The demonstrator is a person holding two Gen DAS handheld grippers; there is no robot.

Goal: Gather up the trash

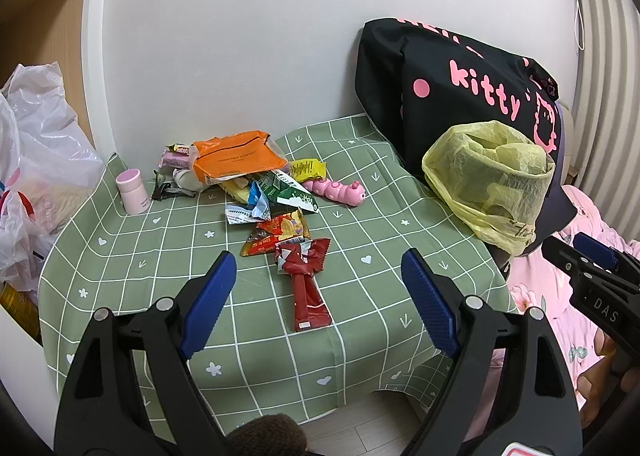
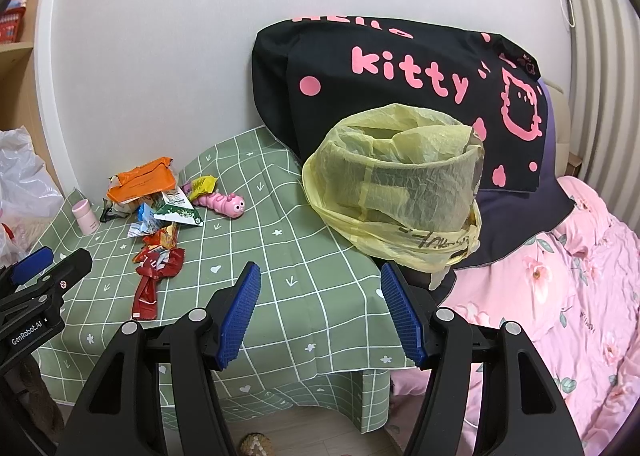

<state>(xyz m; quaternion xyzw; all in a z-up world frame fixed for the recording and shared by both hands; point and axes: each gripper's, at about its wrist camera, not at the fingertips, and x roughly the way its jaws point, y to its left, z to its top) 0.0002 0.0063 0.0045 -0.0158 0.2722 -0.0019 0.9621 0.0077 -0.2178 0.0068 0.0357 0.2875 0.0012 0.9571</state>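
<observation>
Left claw (image 1: 318,288) and right claw (image 2: 320,310) spread, empty — black pillow (image 2: 400,75) reads "kitty".

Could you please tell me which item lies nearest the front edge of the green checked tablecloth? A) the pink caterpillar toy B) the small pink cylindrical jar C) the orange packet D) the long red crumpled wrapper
D: the long red crumpled wrapper stretches toward the near edge of the green checked tablecloth, between the open left gripper fingers, while the toy, packet and jar sit farther back.
</observation>
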